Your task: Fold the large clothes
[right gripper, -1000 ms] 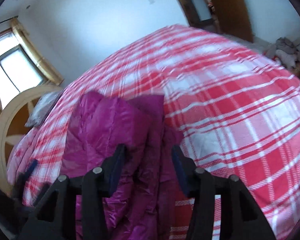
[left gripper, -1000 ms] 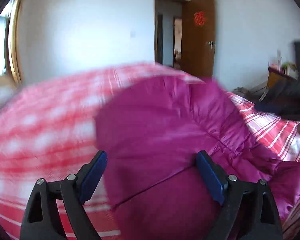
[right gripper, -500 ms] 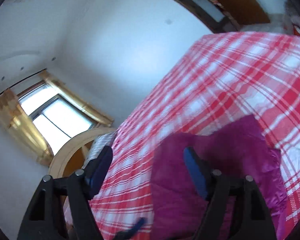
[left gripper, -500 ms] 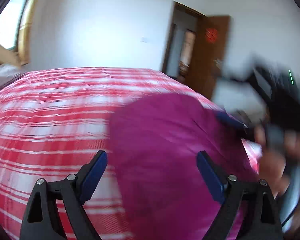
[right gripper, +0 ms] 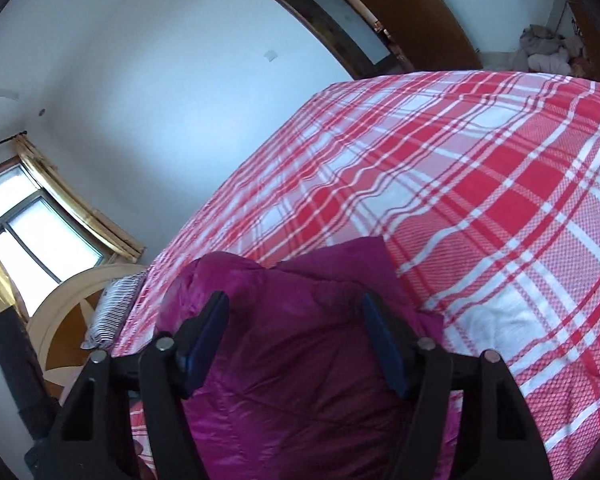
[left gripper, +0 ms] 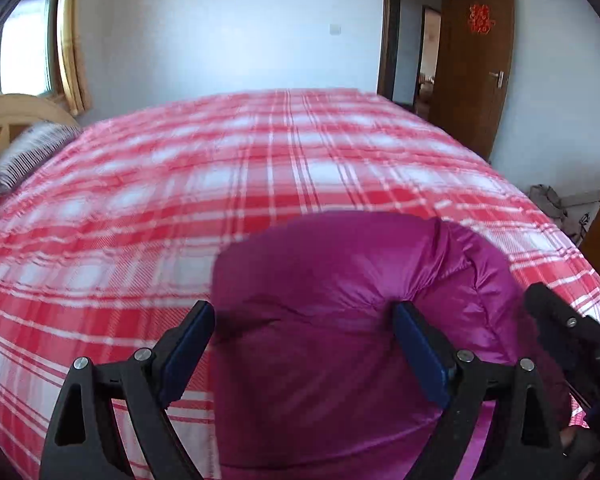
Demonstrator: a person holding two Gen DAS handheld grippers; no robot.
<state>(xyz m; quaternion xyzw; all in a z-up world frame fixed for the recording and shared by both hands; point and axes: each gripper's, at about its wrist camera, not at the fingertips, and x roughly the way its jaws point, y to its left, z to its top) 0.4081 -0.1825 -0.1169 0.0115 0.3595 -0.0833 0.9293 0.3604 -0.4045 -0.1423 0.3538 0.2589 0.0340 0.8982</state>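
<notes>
Magenta puffer jacket (left gripper: 340, 320) bundled in the lower centre of the left wrist view, lying on a red-and-white plaid bedspread (left gripper: 220, 184) that fills the middle of the frame. Left gripper (left gripper: 304, 344) low in the frame, jaws spread wide, blue pads over the jacket's near bulge; left pad at the jacket's left edge, right pad against a puffed fold, no clamping visible. Part of the other black gripper frame at the lower right edge of this view, over the jacket's right side. Striped pillow (left gripper: 28, 152) at the left edge beside a pale wooden headboard (left gripper: 16, 112); window with gold curtain (left gripper: 70, 36) in the upper left; open brown door (left gripper: 476, 60) with a red paper ornament in the upper right; heap of grey cloth (left gripper: 546, 198) on the floor at the right.

In the right wrist view, same jacket (right gripper: 292, 344) in the lower centre, tilted scene, bedspread (right gripper: 460, 184) stretching to the upper right. Right gripper (right gripper: 296, 338) with jaws closing, moderately apart, jacket fabric bulging up between the blue pads; whether the pads press on it cannot be told. Pillow (right gripper: 114, 308) and headboard (right gripper: 72, 320) at the lower left, window (right gripper: 32, 236) at the left edge, door (right gripper: 404, 12) along the top, pile of clothes (right gripper: 544, 52) in the upper right corner
</notes>
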